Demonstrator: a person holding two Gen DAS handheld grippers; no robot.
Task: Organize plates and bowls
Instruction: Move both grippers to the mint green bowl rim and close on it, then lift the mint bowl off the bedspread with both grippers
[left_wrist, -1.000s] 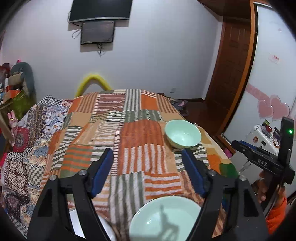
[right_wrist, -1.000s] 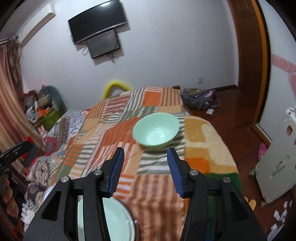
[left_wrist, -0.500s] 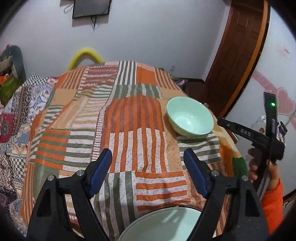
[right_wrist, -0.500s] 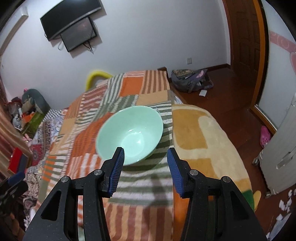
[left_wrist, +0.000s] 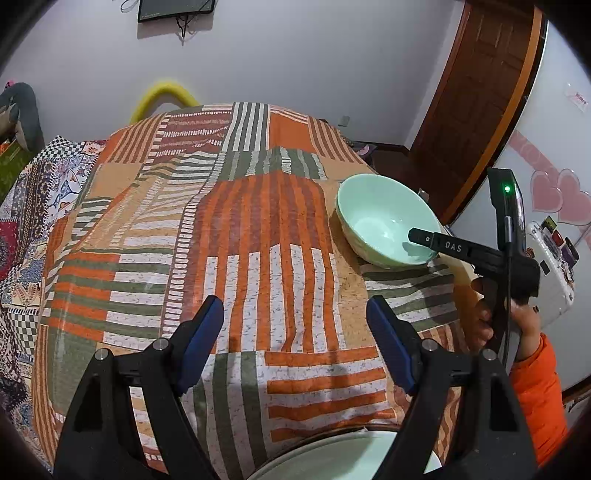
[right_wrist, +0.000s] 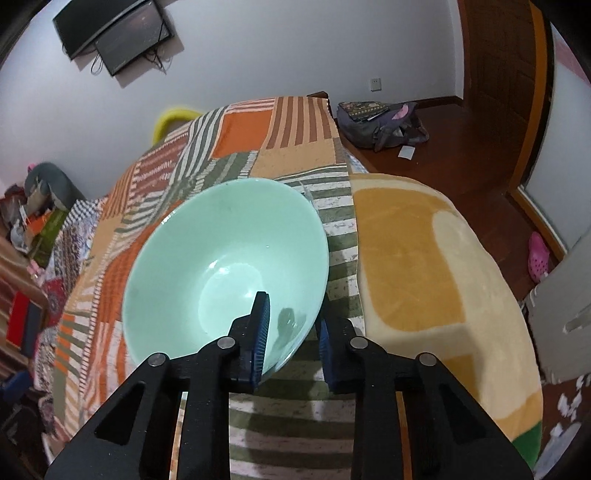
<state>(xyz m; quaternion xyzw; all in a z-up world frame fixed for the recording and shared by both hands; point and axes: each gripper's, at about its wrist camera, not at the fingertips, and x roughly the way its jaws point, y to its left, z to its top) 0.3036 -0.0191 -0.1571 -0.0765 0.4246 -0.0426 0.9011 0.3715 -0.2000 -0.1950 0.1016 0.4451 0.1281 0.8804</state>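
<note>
Patchwork blanket (left_wrist: 258, 229) in orange, green and white stripes covers the bed before me, white wall and a wooden door (left_wrist: 476, 96) behind. My mint bowl (right_wrist: 225, 273), glossy and empty, sits near the bed's right edge. Right gripper (right_wrist: 291, 332) is closing on its near rim, one finger inside, one outside. Left gripper (left_wrist: 295, 343) hangs spread over bare blanket.

At the bottom edge of the left wrist view, a pale plate (left_wrist: 347, 458) is cut off, its sides hidden behind the left tool (left_wrist: 295, 343). In the right wrist view, the bowl (right_wrist: 221, 258) has its near rim hidden by the right tool (right_wrist: 291, 332). The TV (left_wrist: 173, 9) is cropped at the top edge. Clutter (right_wrist: 33, 221) at left is too small to identify.
</note>
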